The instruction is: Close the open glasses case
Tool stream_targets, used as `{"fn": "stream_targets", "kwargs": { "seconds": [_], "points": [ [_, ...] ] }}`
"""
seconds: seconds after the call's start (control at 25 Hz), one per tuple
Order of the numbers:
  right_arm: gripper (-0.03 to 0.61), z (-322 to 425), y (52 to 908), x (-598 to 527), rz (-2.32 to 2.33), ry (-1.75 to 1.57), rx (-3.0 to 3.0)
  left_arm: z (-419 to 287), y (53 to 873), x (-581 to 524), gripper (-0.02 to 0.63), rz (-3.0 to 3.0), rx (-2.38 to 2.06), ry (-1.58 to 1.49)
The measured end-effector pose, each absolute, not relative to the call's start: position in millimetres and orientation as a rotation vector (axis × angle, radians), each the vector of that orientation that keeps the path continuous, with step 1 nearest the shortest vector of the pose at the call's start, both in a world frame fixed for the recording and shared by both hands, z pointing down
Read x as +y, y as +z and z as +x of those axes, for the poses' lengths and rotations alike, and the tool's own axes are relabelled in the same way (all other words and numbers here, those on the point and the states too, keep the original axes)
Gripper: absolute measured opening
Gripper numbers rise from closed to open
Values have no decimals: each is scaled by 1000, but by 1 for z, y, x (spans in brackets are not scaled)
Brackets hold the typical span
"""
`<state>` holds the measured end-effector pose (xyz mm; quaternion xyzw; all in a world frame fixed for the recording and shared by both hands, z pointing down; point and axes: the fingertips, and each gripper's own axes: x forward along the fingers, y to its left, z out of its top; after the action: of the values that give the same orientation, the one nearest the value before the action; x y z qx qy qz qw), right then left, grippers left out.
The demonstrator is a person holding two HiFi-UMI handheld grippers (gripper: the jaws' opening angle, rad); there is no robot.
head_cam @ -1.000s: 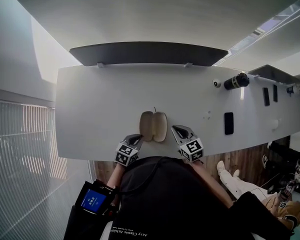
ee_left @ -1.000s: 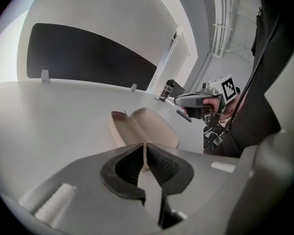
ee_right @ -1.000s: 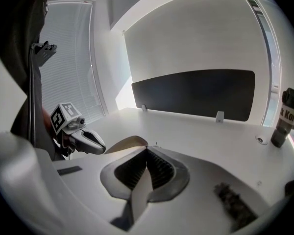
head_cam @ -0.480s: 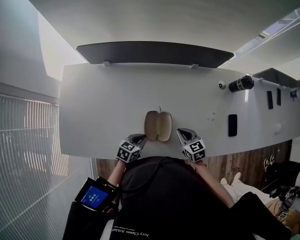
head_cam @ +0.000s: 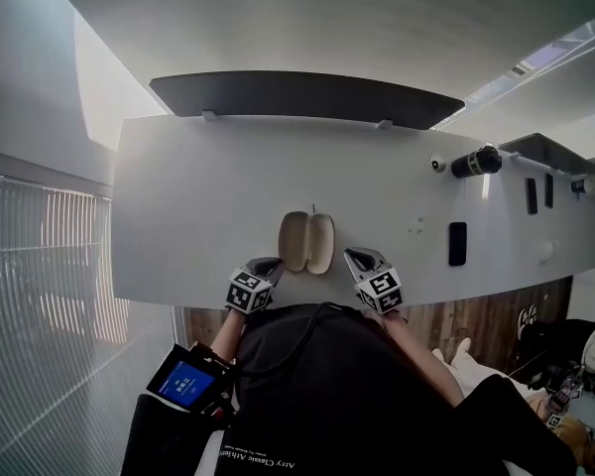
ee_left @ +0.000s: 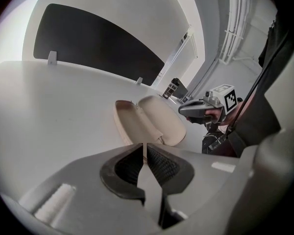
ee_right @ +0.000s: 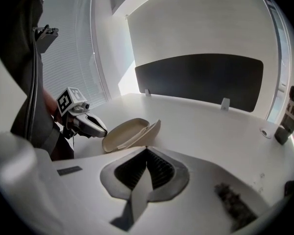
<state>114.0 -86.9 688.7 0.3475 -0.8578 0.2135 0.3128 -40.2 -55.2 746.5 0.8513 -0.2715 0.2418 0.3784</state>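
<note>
A beige glasses case [head_cam: 306, 242] lies open on the white table [head_cam: 198, 196], both shell halves facing up, close to the front edge. My left gripper [head_cam: 272, 264] rests just left of the case's near end, and my right gripper [head_cam: 350, 255] sits just right of it. Neither touches the case. In the left gripper view the case [ee_left: 148, 123] lies ahead of the shut jaws [ee_left: 146, 147], with the right gripper [ee_left: 200, 110] beyond it. In the right gripper view the case [ee_right: 129, 132] and the left gripper [ee_right: 89, 124] show ahead of shut jaws [ee_right: 147, 150].
A long dark panel [head_cam: 297, 97] runs along the table's far edge. At the right stand a black bottle [head_cam: 473, 161], a small white round thing [head_cam: 437, 164] and a flat black device [head_cam: 456, 243]. The person's dark-clothed body fills the near side.
Only the head camera has shifted a little. Both grippers stay beside the open case at the table's front edge, and the case has not moved.
</note>
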Motion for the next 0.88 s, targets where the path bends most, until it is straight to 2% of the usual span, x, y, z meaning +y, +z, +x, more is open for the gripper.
{"fn": "stream_targets", "kwargs": {
  "seconds": [0.4, 0.88],
  "points": [
    [8, 104, 722, -81, 731, 444, -2173, -43, 748, -54, 31, 2160, -708, 605],
    [8, 84, 711, -88, 589, 226, -2201, -41, 746, -57, 34, 2164, -701, 609]
  ]
}}
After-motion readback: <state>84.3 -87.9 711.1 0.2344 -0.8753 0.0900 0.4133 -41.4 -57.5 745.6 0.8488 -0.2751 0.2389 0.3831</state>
